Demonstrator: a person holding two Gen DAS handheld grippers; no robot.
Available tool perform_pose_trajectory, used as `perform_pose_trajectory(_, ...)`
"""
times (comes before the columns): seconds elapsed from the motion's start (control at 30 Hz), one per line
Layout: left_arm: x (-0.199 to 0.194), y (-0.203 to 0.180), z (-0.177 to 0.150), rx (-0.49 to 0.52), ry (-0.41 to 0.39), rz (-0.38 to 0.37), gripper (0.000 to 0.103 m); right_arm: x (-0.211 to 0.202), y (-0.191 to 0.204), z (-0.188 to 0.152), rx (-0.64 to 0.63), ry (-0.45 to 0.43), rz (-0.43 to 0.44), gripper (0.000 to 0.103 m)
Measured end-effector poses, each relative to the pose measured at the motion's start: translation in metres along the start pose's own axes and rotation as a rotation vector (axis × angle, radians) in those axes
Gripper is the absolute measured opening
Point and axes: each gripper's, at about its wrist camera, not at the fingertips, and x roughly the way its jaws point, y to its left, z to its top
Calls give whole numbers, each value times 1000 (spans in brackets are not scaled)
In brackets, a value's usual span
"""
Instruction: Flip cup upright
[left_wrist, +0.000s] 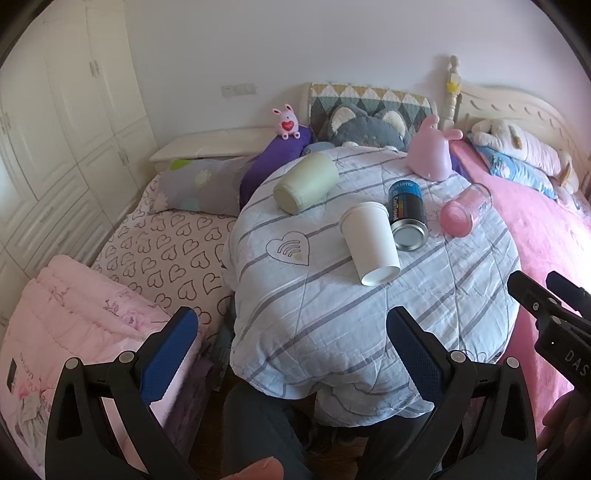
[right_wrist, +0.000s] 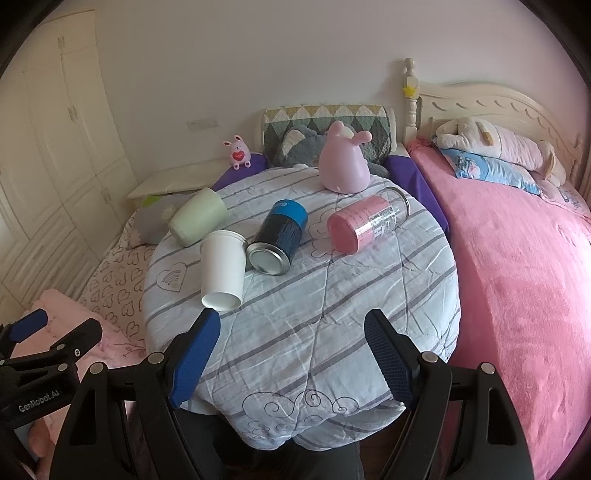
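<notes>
Several vessels lie on their sides on a round table under a striped quilt (left_wrist: 332, 325) (right_wrist: 314, 332). A white paper cup (left_wrist: 369, 242) (right_wrist: 222, 267) lies nearest me. Against it lies a blue-and-black can (left_wrist: 406, 212) (right_wrist: 279, 234). A pale green cup (left_wrist: 306, 182) (right_wrist: 197, 216) lies far left, and a pink clear cup (left_wrist: 465, 208) (right_wrist: 365, 223) far right. My left gripper (left_wrist: 291, 325) is open and empty, at the table's near edge. My right gripper (right_wrist: 291, 328) is open and empty, just short of the white cup, and shows in the left wrist view (left_wrist: 543, 291).
A pink rabbit-shaped toy (left_wrist: 432, 155) (right_wrist: 343, 162) stands at the table's far edge. A bed with a pink blanket (right_wrist: 517, 277) lies to the right. A heart-print mattress (left_wrist: 166, 251) and folded pink quilt (left_wrist: 74, 314) lie to the left. Wardrobes line the left wall.
</notes>
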Motion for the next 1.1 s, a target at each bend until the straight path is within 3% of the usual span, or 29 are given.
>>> perform_pose_trajectory(0.33,35,0,17,6,24,-6,103,22,6,7,-15,19,-15,82)
perform_pose_trajectory(0.63,76,9,52,12,35,-10,103,60,16,26,-37,33,-41,82)
perform_pose_trajectory(1.1,184,12,121,67,103,-43,103,134,14,67,-32,58,-79,82)
